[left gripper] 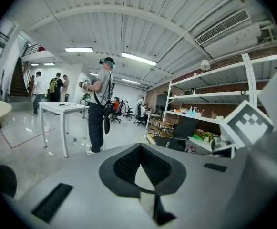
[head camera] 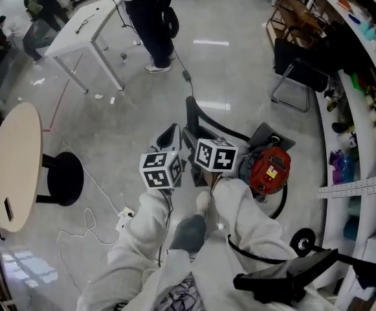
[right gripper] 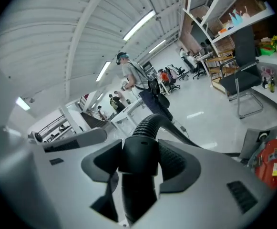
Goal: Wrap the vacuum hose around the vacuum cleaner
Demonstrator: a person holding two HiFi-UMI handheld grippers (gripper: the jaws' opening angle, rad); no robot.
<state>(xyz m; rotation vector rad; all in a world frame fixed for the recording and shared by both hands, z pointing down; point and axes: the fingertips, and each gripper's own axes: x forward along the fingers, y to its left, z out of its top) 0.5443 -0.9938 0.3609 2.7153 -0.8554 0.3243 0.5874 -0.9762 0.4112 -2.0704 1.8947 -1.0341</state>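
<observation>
Here's the black ribbed vacuum hose (right gripper: 150,120), and the right claw (right gripper: 139,149) has it. The pads are clamped on either side of the hose's smooth black cuff. The ribbed run rises ahead of the jaws and bends off to that claw's right.

The red and black canister vacuum cleaner (right gripper: 271,162) sits on the floor, low and to the right of that claw, near it but not touching.

The left claw (left gripper: 142,168), just to the left of its partner, stands parted. Only floor shows between its pads, so it holds nothing.

By my reading, no loop is laid yet. To do this well:
- Grip the stiff cuff, not the soft ribs.
- Carry the hose low and snug around the canister body.
- Bring the free claw in to pin each turn against the housing.
- Mind the thin white cable (head camera: 87,222) on the floor behind and left of the claws, which could snag.
</observation>
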